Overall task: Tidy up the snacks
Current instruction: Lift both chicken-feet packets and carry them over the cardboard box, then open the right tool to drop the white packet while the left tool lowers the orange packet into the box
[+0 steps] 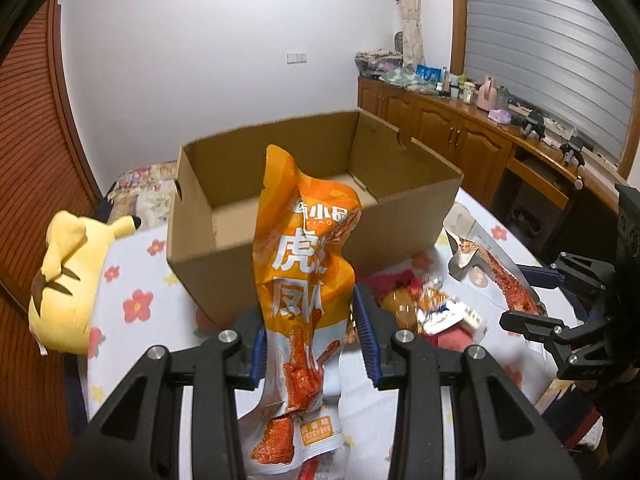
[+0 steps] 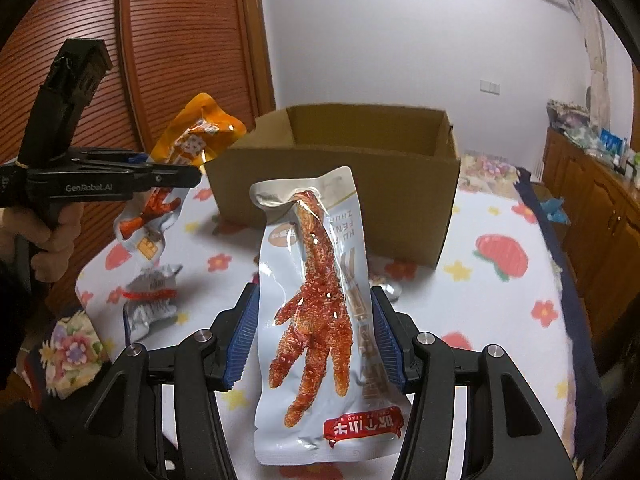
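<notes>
Left wrist view: both grippers raised, left gripper (image 1: 310,344) fingers clamping orange packet (image 1: 306,264), right gripper (image 2: 314,344) fingers pale packet (image 2: 316,312).

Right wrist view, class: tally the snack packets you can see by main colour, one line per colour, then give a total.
Orange packet, held in the left gripper: 1
Pale grey-blue packet, held in the right gripper: 1
Silver packet, lying on the floral cloth: 1
Total: 3
</notes>
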`<state>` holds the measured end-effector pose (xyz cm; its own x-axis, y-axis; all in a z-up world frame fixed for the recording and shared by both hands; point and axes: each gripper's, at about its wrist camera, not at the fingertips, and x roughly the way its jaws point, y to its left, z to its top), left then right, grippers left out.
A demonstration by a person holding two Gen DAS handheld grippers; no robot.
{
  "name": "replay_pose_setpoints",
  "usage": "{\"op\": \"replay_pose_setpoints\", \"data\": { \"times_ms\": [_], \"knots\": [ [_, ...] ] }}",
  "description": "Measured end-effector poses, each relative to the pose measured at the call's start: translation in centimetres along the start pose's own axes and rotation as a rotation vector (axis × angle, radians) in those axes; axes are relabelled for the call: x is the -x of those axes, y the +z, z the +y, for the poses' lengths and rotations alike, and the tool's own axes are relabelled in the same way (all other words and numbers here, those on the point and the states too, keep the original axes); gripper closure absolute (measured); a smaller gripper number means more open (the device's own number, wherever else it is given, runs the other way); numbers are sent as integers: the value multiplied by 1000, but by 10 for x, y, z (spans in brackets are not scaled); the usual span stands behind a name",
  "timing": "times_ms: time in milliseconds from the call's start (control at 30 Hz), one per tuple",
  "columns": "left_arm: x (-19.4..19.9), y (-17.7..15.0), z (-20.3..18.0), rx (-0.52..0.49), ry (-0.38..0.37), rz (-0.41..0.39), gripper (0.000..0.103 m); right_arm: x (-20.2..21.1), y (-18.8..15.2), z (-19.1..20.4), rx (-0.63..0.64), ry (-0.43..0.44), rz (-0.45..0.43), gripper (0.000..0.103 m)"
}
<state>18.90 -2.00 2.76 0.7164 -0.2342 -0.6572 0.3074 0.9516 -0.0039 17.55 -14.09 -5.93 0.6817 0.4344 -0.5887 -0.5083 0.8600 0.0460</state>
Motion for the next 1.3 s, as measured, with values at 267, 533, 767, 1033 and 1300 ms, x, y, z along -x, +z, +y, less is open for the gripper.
{"op": "replay_pose_setpoints", "data": {
  "times_ms": [267,533,767,1033,1300],
  "knots": [
    [-3,38,14,7,5,-39,67,3,49,-8,46,-12,-51,47],
    [-19,74,33,11,26,-50,67,-21,114,-22,108,-17,-73,47],
    [-37,91,46,22,37,-46,67,-53,144,-36,121,9,-25,47],
    [-62,98,54,30,40,-13,67,-95,142,-55,77,22,98,47],
    [-79,101,54,47,46,24,67,-110,138,-61,76,22,160,42]
  ]
}}
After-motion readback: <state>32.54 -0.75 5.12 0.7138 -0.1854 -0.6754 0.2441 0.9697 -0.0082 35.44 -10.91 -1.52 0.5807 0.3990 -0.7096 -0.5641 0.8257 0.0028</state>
